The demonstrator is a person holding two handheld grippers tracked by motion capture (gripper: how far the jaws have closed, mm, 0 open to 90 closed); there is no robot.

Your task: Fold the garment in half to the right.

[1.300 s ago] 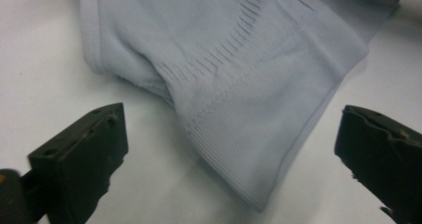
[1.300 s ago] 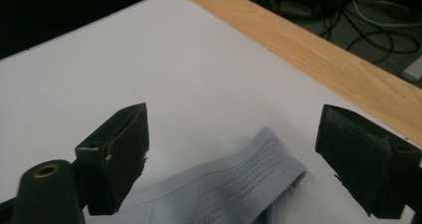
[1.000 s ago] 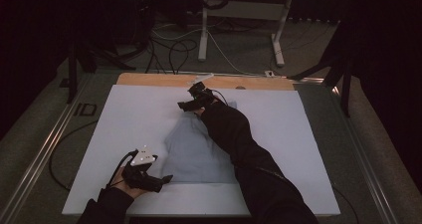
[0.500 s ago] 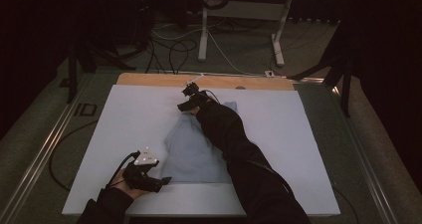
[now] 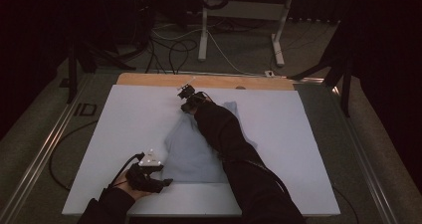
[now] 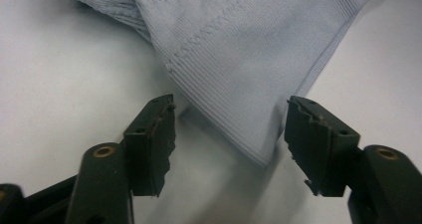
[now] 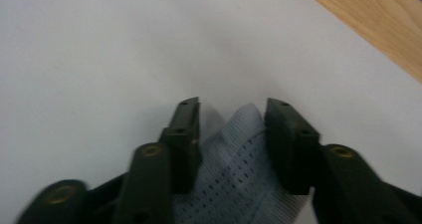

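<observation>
I judge the garment (image 5: 199, 149) light and limp: my left gripper (image 6: 229, 134), jaws just narrowing, straddles its near corner unpinched, while my right gripper (image 7: 231, 134), jaws just closing, pinches its far tip.

The high view is dimly lit: the room beyond the far edge of the surface (image 5: 149, 134) is lost in near-black, and only the white sheet is picked out, without glare. Detail there is soft and grainy. The 2 gripper views are lit brighter and evenly from above, with soft shadows cast under the cloth (image 6: 249, 59). The tongs nearest the lens are slightly blurred in the right gripper view.
</observation>
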